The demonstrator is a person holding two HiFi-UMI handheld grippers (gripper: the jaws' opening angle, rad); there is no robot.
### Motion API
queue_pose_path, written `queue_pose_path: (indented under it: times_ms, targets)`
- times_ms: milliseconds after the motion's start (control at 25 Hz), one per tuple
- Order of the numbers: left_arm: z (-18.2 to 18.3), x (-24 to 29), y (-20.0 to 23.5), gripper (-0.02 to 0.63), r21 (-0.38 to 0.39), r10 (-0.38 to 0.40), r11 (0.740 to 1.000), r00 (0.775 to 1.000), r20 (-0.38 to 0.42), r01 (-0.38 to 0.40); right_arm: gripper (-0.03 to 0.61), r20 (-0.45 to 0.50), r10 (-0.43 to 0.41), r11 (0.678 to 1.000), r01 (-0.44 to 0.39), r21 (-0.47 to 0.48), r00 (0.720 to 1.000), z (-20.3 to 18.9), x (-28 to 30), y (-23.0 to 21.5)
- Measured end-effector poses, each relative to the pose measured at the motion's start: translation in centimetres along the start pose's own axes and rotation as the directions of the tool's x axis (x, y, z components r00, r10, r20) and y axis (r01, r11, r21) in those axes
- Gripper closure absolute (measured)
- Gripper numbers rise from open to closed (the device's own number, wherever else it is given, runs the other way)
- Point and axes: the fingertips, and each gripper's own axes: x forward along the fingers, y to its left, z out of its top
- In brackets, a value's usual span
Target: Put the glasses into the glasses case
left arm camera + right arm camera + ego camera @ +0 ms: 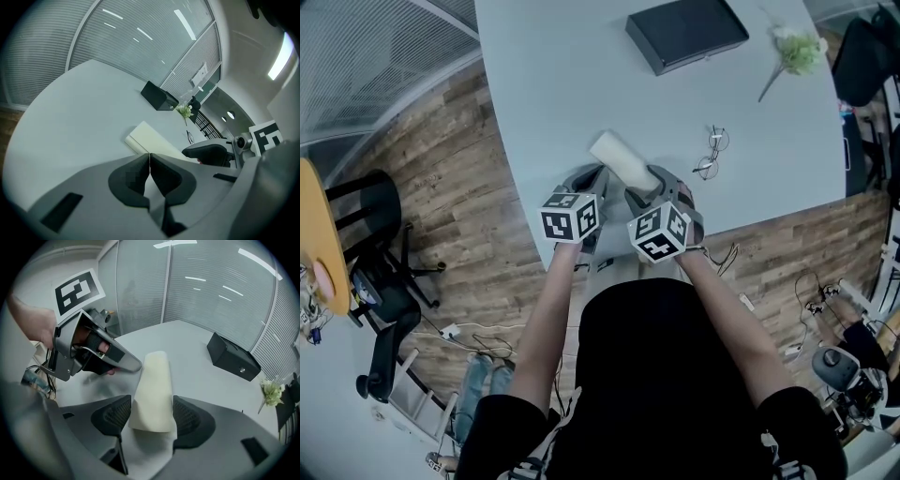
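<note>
A: Grippers?
B: Left gripper (149, 164) has its dark pads pressed together with nothing between them. Right gripper (151, 417) stands wide, straddling the smooth cream oblong glasses case (153, 380) but not clamping it.
A: Glasses?
B: Thin wire-rimmed glasses (712, 153) lie right of the case, by the near edge of the pale grey desk (553, 84). The wood-plank floor (459, 216) lies below.

Glasses case (623, 161) lies on table (553, 75), near your edge, its near end between the jaws of your right gripper (151, 416). Your left gripper (149, 172) is just left of case. Glasses (712, 153) lie right of case, apart. Box (686, 32) sits behind case, at far side. Flower sprig (797, 52) is right of box, beyond glasses.
</note>
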Motion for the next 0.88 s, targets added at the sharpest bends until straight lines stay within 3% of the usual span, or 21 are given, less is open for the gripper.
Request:
queue_pose_path:
  times_ms: [320, 880]
  targets:
    - [0.05, 0.89, -0.26, 0.589, 0.034, 0.013, 0.999, 0.999, -0.048, -0.012, 0.284, -0.011, -0.007, 1.000, 0.007, 0.001, 1.000, -0.16, 0.30, -0.32]
    - [-0.03, 0.95, -0.48, 0.591, 0.044, 0.021, 0.999, 0.999, -0.050, -0.018, 0.291, -0.017, 0.015, 0.999, -0.015, 0.040, 1.000, -0.29, 0.09, -0.55]
